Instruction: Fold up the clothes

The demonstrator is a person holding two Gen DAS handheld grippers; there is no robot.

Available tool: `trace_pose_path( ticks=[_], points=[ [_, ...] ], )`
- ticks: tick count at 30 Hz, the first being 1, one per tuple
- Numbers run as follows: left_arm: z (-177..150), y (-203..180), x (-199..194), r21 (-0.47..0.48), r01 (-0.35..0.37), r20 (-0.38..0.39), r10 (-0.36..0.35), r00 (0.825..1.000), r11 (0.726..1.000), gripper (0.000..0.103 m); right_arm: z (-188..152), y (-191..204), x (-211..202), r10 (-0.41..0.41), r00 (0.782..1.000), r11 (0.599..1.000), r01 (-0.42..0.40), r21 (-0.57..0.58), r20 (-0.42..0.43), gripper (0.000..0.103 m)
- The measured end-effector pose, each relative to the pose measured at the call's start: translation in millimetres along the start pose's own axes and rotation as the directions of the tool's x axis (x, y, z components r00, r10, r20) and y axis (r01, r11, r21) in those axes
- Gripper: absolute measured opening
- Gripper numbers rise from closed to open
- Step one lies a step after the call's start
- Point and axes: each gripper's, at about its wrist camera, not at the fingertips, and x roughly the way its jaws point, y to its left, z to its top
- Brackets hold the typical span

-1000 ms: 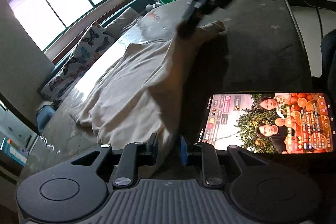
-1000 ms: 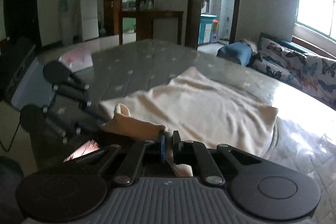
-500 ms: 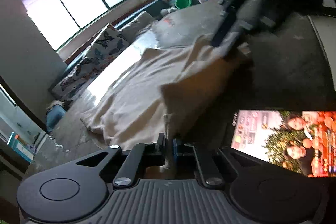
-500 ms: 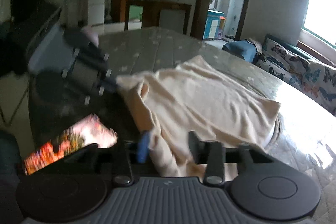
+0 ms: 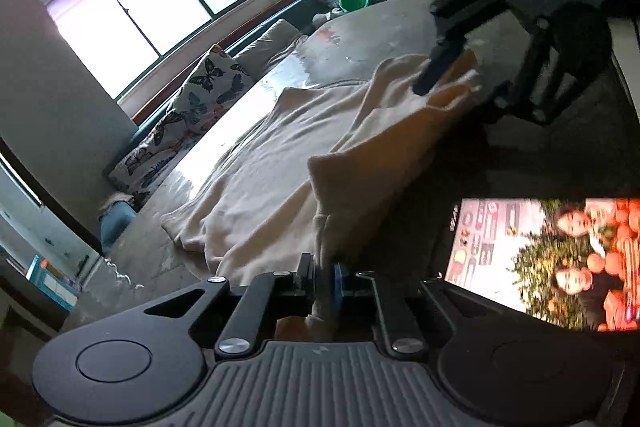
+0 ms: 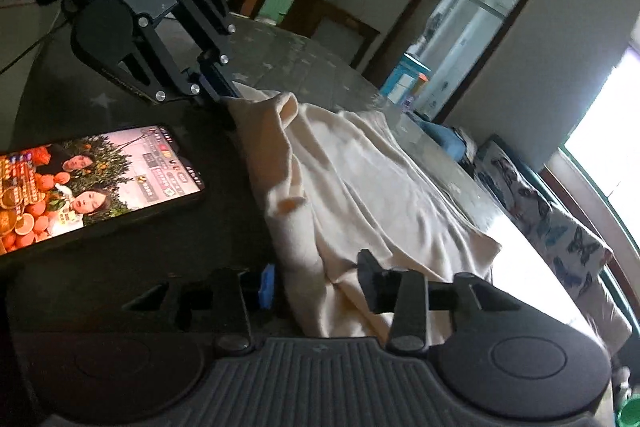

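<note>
Mid-fold imo: left hand-held gripper [image 5: 321,277] is pinching the near edge of the cream garment [image 5: 280,163] spread on the grey surface [image 5: 400,23] by a phone [image 6: 92,183], right hand-held gripper [image 6: 316,287] spread wide over cloth w/o gripping, so next prob needs a re-grab.

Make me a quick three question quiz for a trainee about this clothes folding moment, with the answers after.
1. True or false: the left gripper is shut on the cream garment.
2. The right gripper is: A open, B shut on the cloth.
3. What lit thing lies on the table beside the garment?

Key: 1 true. 2 A; its jaws stand apart, with cloth between them. 3 the phone.
</note>
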Motion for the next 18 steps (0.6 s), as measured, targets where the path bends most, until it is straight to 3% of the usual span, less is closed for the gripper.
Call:
trace_pose_path(
  ticks=[2,6,10,18],
  points=[
    [-3.0,-4.0,-1.0,0.023,-0.007,-0.002,0.007,1.000,1.000,0.022,0.5,0.8,0.4,0.009,1.000,1.000,-0.009,-0.012,-0.003,0.030],
    [-8.0,-7.7,-1.8,0.049,-0.020,0.010,0.019,1.000,0.999,0.023,0.2,-4.7,-0.5,0.019,1.000,0.999,-0.019,0.029,-0.022,0.014],
    [-9.0,-6.9,-0.9,0.043,-0.014,0.010,0.014,1.000,0.999,0.008,4.3,-12.3,-4.8,0.029,0.999,0.994,-0.027,0.110,-0.015,0.011],
    [-0.7,0.2,-41.4,-0.038,-0.004,0.055,0.006,0.998,0.999,0.006,20.8,-28.2,-41.4,0.066,0.997,0.972,-0.072,0.226,0.035,0.010]
  ],
)
